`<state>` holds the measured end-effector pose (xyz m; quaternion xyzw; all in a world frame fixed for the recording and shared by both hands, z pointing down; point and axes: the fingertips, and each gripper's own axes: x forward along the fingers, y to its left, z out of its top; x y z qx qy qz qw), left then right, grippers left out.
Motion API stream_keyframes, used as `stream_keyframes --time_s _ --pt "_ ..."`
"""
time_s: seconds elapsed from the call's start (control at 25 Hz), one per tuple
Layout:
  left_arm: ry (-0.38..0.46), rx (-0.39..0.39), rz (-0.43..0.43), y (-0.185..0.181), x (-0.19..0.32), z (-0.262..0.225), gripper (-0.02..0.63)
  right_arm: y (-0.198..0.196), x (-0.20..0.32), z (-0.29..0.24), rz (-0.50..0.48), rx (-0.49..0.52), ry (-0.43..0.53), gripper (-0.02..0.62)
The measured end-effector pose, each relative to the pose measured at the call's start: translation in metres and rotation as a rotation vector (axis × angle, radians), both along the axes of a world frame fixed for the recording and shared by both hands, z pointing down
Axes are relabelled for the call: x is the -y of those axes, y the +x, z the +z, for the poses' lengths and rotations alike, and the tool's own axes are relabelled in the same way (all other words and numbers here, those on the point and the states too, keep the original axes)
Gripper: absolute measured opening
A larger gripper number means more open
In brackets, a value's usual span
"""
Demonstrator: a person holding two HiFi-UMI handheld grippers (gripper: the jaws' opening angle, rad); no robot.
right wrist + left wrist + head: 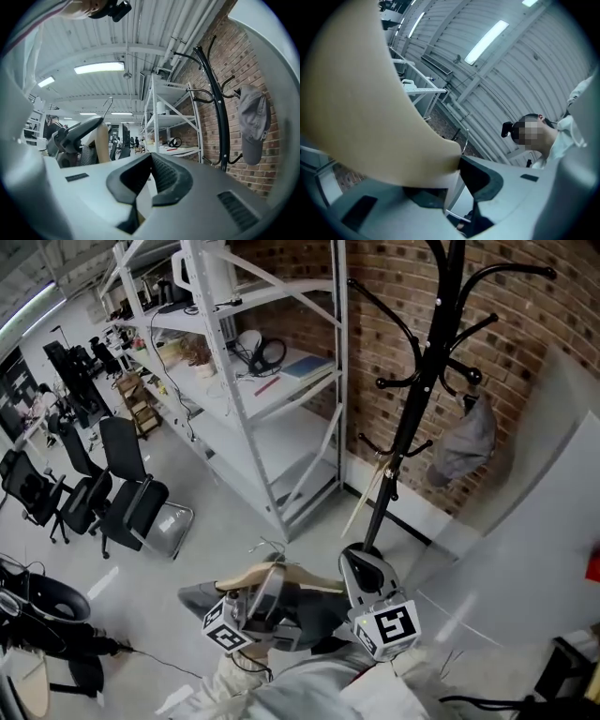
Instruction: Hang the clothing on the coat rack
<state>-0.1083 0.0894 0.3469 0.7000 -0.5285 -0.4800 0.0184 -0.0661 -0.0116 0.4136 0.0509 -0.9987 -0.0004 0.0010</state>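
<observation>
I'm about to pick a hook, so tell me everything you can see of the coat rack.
The coat rack is a black, metal-looking pole standing upright by the brick wall, right of the white shelves. Curved hook arms with knob ends branch off at several heights. A grey cap hangs on one hook; the other hooks look bare.

Head view downward, gripper views upward — rack (pixel 411 409) (pixel 224 136) shared
</observation>
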Motion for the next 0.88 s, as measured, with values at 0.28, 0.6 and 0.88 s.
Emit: stream_keyframes --time_s 0.28,0.6,0.88 --pt "-0.004 0.022 0.100 -0.035 0.074 -0.008 0.112 -0.029 0.070 -0.008 0.098 0.022 -0.004 0.025" --pt "0.025 0.036 0.206 -0.063 0.144 -0.015 0.113 -0.049 0.137 -0.014 0.200 0.034 0.016 0.025" --pt "0.042 0.028 0.298 -0.073 0.185 -0.011 0.113 -0.047 0.169 -0.015 0.285 0.033 0.040 0.025"
